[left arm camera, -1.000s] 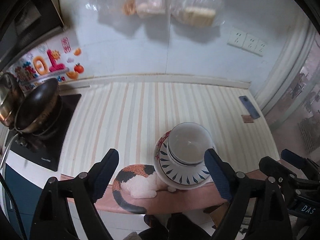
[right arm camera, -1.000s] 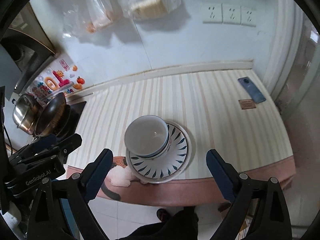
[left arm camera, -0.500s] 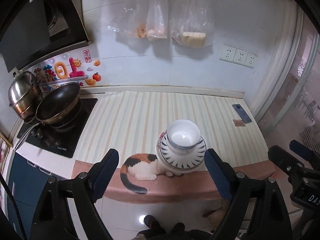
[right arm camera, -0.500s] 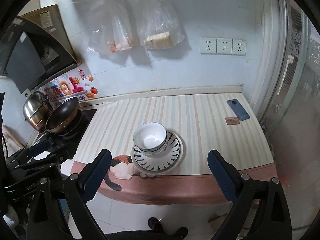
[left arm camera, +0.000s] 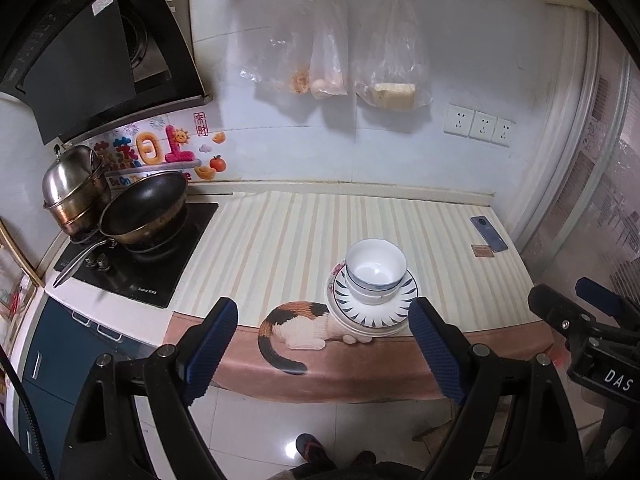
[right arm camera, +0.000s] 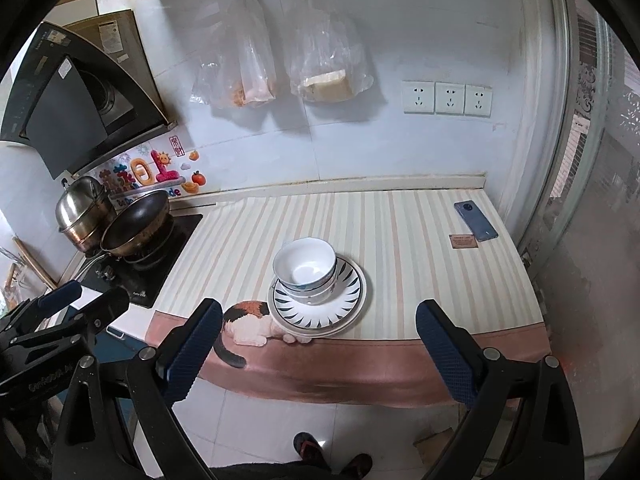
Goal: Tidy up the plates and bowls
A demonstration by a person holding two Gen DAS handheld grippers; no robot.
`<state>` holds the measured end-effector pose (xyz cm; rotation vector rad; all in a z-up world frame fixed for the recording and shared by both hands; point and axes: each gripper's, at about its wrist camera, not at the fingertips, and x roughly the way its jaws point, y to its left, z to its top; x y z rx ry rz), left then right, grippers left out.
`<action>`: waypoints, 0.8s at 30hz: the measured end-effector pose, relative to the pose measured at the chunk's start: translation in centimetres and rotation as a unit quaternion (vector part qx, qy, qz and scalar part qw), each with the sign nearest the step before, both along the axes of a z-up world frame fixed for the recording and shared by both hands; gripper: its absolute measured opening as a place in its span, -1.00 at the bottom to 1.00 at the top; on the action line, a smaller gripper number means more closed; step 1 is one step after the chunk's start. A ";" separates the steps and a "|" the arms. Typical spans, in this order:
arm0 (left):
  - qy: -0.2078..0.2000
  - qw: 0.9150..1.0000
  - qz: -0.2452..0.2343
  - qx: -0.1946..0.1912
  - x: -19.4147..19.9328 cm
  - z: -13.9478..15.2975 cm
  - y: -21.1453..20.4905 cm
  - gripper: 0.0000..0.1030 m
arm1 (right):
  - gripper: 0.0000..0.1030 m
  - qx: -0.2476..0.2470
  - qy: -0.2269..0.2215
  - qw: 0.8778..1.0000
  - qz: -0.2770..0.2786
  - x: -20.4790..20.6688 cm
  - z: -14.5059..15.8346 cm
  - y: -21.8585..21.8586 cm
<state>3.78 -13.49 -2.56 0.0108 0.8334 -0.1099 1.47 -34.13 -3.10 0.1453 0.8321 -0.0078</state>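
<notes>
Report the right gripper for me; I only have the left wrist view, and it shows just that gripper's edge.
Observer: In the right wrist view the right gripper is open, with nothing between its fingers.
Operator: Check that it is clear of the dishes.
Observer: It is clear. The plates and bowls sit on the counter beyond its fingertips, and neither finger touches them.
Operator: Describe the stack's right side.
Observer: From that view the bowls sit left of centre, so the right rim of the top plate is bare.
</notes>
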 end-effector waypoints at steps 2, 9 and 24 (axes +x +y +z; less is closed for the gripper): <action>0.000 1.000 0.000 0.000 -0.3 0.0 0.1 0.70 | 0.93 -0.002 -0.002 1.000 0.002 -0.1 0.1 0.1; -0.007 1.000 0.005 -0.004 -0.9 0.2 0.6 0.70 | 0.93 -0.005 -0.004 1.000 0.012 -0.6 0.5 0.6; -0.003 1.000 0.011 -0.017 -1.2 0.1 1.4 0.70 | 0.94 -0.016 -0.007 1.000 0.017 -0.7 0.5 0.9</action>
